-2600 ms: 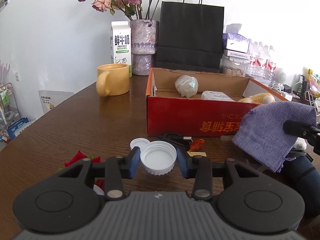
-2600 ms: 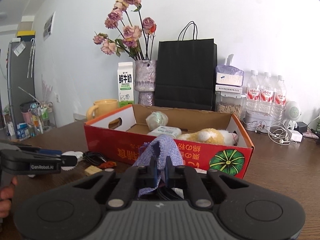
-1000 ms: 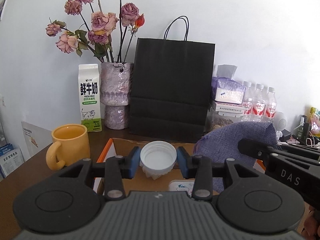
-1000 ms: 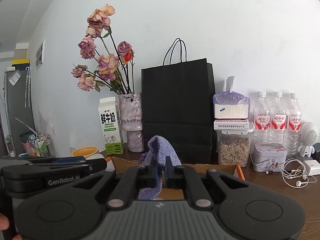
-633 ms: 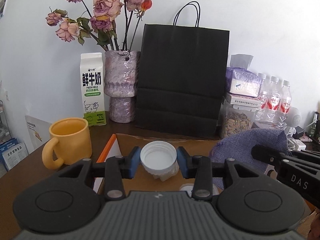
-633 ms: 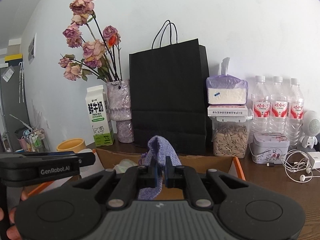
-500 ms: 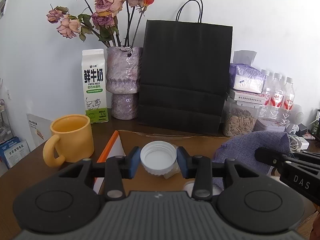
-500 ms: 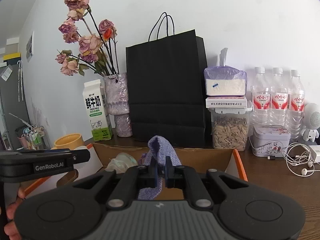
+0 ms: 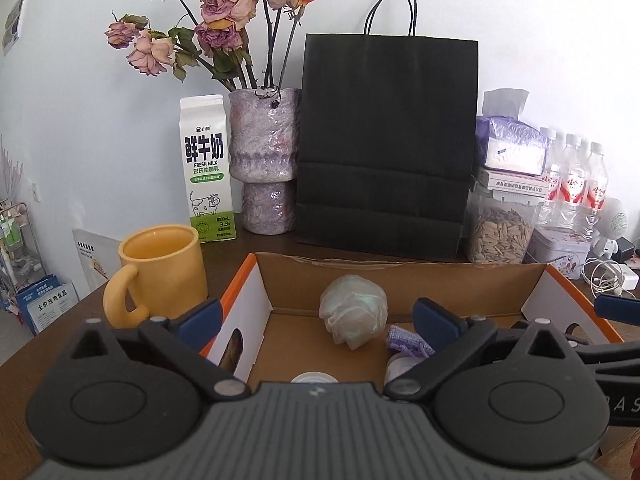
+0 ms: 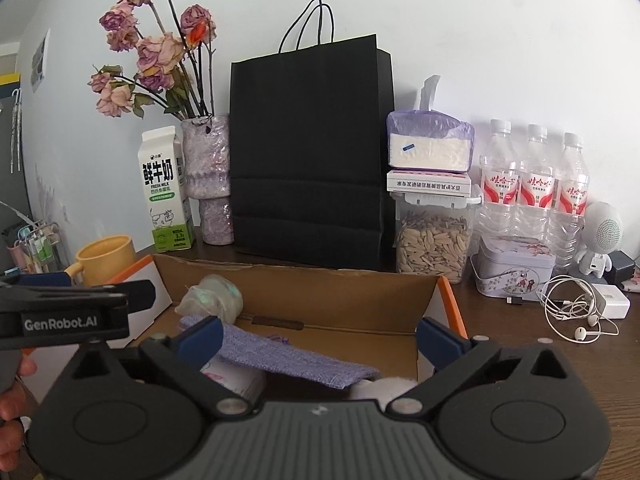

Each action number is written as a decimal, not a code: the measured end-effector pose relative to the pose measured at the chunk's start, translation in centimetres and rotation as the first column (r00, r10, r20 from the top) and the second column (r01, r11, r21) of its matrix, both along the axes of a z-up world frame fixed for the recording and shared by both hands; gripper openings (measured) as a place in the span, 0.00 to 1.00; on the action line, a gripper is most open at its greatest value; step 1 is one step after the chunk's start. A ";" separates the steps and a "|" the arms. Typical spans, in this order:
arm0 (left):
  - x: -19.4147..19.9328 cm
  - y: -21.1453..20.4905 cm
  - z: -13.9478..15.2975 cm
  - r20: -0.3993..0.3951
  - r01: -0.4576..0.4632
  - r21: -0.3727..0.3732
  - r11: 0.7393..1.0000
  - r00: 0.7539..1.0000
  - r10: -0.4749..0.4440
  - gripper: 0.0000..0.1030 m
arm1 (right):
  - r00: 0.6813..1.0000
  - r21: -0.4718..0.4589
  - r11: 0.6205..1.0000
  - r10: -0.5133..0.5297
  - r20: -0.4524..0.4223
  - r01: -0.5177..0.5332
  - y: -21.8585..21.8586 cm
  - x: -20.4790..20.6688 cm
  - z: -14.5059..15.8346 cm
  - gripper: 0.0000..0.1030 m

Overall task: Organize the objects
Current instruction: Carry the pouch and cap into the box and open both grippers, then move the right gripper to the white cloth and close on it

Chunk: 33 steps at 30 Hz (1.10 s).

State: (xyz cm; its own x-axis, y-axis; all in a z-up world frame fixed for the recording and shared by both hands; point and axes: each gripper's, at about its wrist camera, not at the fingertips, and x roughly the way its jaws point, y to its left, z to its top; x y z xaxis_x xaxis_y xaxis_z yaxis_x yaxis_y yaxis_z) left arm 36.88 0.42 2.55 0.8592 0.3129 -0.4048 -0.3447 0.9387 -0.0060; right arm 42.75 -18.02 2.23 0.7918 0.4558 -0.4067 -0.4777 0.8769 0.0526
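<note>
Both grippers gape over the cardboard box, gripping nothing.
The left gripper and right gripper have just been opening; white cap and purple cloth lie inside. Milk carton reads "FRESH MILK"; only the right view shows earphones.

white cap, perhaps, mostly hidden

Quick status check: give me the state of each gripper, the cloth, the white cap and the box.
left gripper: open, nothing between its jaws
right gripper: open, released
purple cloth: lying inside the box
white cap: in the box, mostly hidden
cardboard box: open-topped, holding items
</note>
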 end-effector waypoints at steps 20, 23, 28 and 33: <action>-2.9 -0.7 1.4 0.083 -0.003 -0.010 1.000 0.997 0.003 1.00 | 0.998 -0.007 1.000 -0.013 0.065 0.013 -1.3 -3.4 1.2 1.00; -4.2 -1.2 1.6 0.100 0.008 -0.005 1.000 0.995 -0.007 1.00 | 0.998 -0.007 1.000 -0.005 0.069 0.005 -2.0 -4.7 1.2 1.00; -6.9 -1.8 1.4 0.123 0.032 -0.002 0.999 0.992 -0.031 1.00 | 0.999 -0.029 0.999 0.016 0.049 -0.014 -2.6 -6.7 0.7 1.00; -9.2 -2.3 1.0 0.134 0.053 0.004 0.999 0.990 -0.053 1.00 | 0.999 -0.041 0.999 0.032 0.037 -0.030 -3.4 -8.9 0.2 1.00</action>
